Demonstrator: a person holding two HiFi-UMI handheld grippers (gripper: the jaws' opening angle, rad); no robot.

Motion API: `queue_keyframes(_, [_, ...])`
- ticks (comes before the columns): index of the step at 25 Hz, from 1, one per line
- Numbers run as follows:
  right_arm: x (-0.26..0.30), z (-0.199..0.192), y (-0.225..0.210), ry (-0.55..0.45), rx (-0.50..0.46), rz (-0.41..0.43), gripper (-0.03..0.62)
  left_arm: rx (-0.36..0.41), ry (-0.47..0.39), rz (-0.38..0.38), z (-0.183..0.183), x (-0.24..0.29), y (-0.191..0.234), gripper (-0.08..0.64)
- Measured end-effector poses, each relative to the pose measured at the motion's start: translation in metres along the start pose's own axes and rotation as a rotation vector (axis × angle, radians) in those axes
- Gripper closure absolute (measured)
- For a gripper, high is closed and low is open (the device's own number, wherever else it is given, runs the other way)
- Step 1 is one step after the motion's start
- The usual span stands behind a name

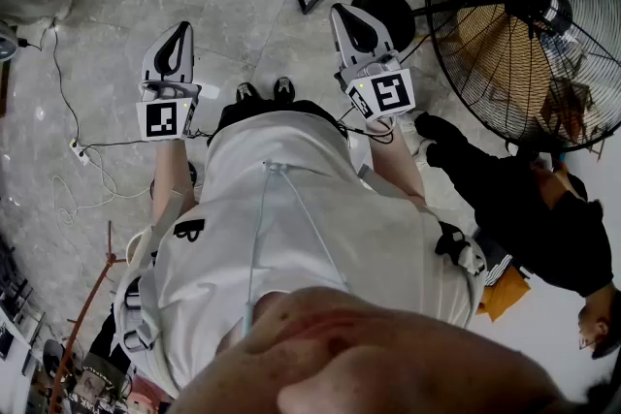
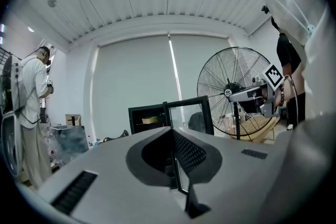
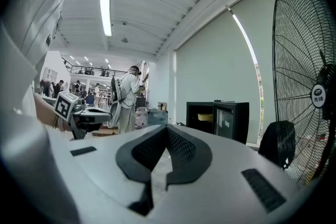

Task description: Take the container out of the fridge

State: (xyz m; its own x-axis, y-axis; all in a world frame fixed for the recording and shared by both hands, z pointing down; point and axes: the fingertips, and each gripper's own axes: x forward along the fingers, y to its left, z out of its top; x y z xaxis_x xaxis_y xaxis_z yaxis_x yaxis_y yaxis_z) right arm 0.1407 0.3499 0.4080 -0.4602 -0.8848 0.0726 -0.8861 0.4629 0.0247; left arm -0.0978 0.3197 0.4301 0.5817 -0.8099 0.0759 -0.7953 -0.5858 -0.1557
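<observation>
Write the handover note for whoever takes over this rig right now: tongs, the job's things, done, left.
Left tongs: shut, empty, level.
Right tongs: shut, empty, level.
Small black fridge with a glass door: on the floor ahead, beside a large black pedestal fan; door open.
Pale yellow container: on a shelf inside the fridge.
Done: nothing beyond the open door.
Left: approach, open one pair of tongs, grip the container, lift it out.

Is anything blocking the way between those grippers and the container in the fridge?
Nothing visible does. The fridge has its door standing open, the yellowish container sits in plain view on a shelf inside, and only bare floor shows in front of it.
</observation>
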Motion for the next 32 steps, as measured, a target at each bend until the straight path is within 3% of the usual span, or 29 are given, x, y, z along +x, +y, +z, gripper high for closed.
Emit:
queue_keyframes(23, [0.012,-0.01,0.01,0.029,0.049,0.041,0.575,0.003,-0.01,-0.038,-0.003,0.003,0.002,0.551])
queue_keyframes(32, [0.023,-0.016,0.026,0.06,-0.007,0.077,0.567,-0.01,-0.023,-0.048,-0.009,0.001,0.006,0.551])
